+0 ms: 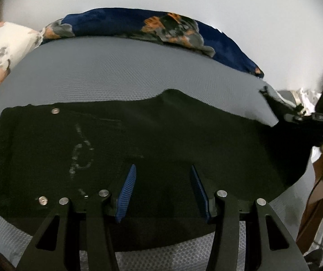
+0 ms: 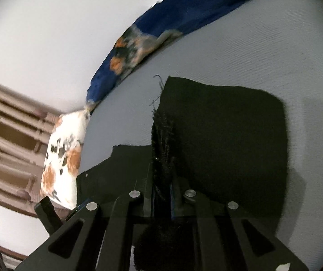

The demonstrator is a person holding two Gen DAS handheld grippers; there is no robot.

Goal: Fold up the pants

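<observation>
Black pants lie spread on a grey mattress, waistband with metal buttons to the left. My left gripper is open, its blue-padded fingers hovering over the near edge of the pants. My right gripper is shut on the frayed hem of a pant leg and holds it lifted off the mattress. In the left wrist view the right gripper shows at the far right, pinching the leg end.
A blue floral blanket lies along the far edge of the mattress, also in the right wrist view. A white floral pillow sits at the left, also. A white wall is behind.
</observation>
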